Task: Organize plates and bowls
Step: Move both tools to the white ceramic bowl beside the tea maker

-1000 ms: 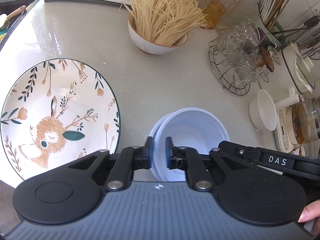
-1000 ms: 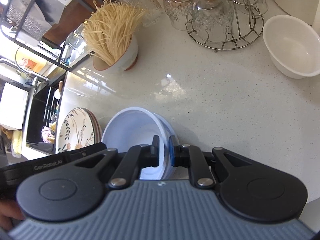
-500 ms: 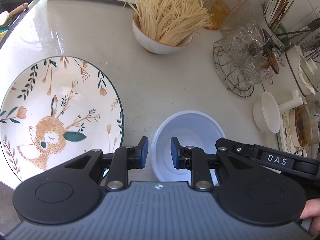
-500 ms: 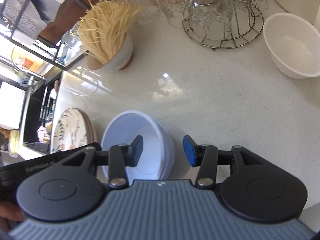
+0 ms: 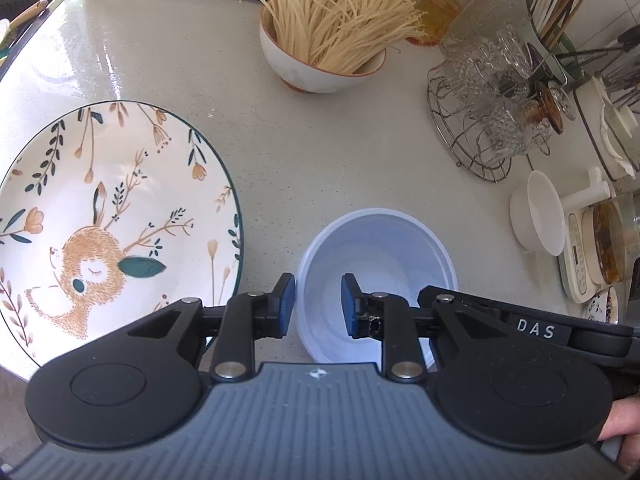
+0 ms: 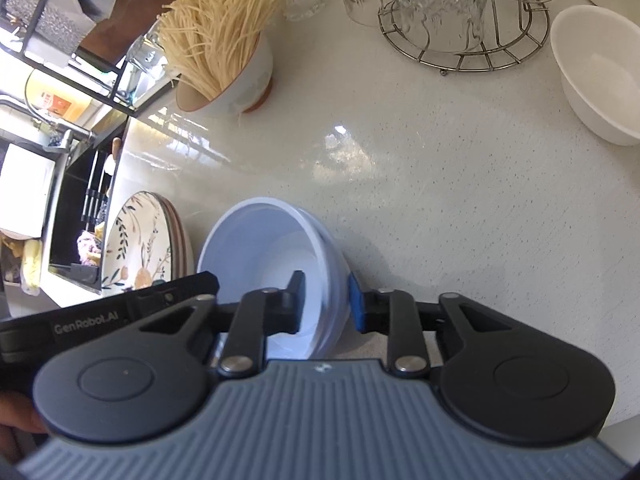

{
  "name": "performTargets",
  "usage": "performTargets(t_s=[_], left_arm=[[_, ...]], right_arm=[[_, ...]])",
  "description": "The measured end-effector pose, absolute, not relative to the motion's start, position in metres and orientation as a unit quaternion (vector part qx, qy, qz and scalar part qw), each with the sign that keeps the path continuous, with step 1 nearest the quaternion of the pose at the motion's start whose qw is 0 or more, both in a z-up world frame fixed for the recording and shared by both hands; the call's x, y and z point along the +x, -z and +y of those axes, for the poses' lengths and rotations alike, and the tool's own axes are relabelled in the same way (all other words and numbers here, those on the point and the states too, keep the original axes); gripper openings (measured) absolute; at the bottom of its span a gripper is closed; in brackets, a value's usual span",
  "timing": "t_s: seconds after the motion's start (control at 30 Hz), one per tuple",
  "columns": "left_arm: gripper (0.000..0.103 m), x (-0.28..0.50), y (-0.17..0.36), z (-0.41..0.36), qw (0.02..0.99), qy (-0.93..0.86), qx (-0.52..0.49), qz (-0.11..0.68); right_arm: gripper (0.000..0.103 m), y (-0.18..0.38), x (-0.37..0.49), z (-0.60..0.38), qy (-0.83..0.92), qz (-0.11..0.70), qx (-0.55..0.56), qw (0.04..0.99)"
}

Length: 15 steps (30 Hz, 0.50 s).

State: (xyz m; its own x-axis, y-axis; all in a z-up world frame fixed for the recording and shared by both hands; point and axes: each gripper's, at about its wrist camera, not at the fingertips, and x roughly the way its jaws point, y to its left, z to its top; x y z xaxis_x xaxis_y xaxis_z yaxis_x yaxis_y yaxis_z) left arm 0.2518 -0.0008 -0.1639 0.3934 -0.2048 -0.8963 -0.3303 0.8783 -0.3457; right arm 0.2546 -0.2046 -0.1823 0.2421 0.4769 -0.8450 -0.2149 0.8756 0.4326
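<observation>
A stack of pale blue bowls (image 5: 384, 256) sits on the white counter; it also shows in the right wrist view (image 6: 272, 248). My left gripper (image 5: 316, 304) is open, its fingers astride the bowls' left rim. My right gripper (image 6: 328, 304) is open, its fingers astride the right rim. A deer-patterned plate (image 5: 112, 216) lies to the left, seen edge-on atop a plate stack in the right wrist view (image 6: 148, 240). A white bowl (image 6: 600, 76) sits at the right, also in the left wrist view (image 5: 540, 216).
A bowl of dry noodles (image 5: 328, 40) stands at the back, also in the right wrist view (image 6: 228, 64). A wire rack of glass cups (image 5: 492, 120) stands at the back right (image 6: 460, 12). A utensil holder (image 5: 556, 12) and appliances (image 5: 600, 248) line the right edge. A sink (image 6: 76, 216) lies left.
Both grippers have let go of the blue bowls' rim and opened. The bowls now rest on the counter as one stack.
</observation>
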Motion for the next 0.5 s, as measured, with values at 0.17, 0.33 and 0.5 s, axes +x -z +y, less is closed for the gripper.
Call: performTargets(t_s=[0.17,0.33,0.5], left_arm=[[0.028,0.2457,0.1620,0.0027,0.798,-0.044,-0.246,0.548],[0.028,0.2443,0.1605,0.0041,0.800,-0.045,-0.247,0.545],[0.035,0.2418,0.1591,0.0088,0.800,-0.055,-0.249,0.543]], right_arm=[[0.019,0.1835,0.2520,-0.2020,-0.230,0.578,0.109,0.776],[0.019,0.1841,0.2536,-0.1989,-0.231,0.579,0.104,0.775],[0.020,0.1810,0.2534,-0.1963,-0.232,0.575,0.095,0.779]])
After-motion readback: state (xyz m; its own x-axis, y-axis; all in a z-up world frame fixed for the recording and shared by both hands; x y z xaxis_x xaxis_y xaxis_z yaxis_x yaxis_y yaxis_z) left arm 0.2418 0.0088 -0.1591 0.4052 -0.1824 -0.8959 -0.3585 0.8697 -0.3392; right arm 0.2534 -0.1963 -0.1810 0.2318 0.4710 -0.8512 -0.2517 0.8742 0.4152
